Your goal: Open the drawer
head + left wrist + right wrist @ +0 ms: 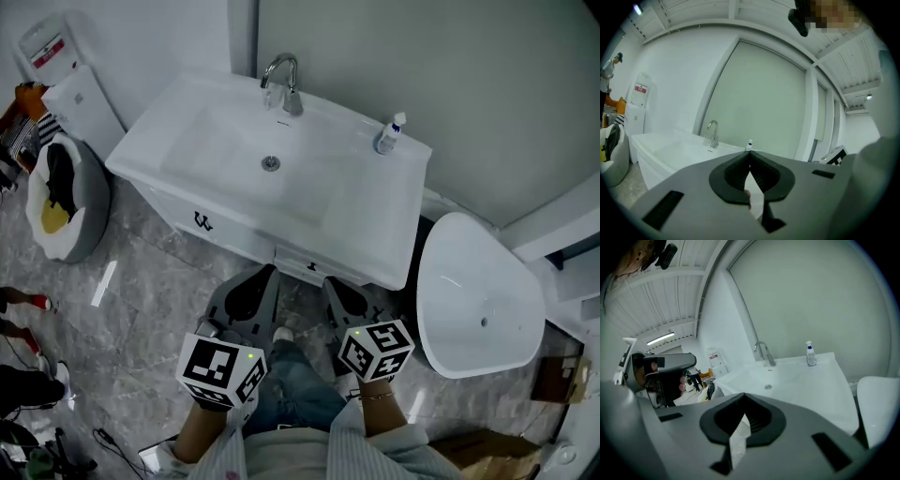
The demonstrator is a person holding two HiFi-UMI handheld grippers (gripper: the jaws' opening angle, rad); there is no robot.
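The left gripper (265, 273) is held low at 7 o'clock in the head view and aimed toward the vanity (375, 248), its jaws pressed together on nothing. The drawer (225, 232) is seen closed at 11 o'clock from it, under the basin (225, 141). The right gripper (330, 280) is held alongside at 5 o'clock, likewise closed and empty. Two grippers, one dark drawer handle (203, 222), one faucet (281, 82) and one soap bottle (389, 134) are counted.

Open floor (150, 319) — vanity (375, 234) ahead
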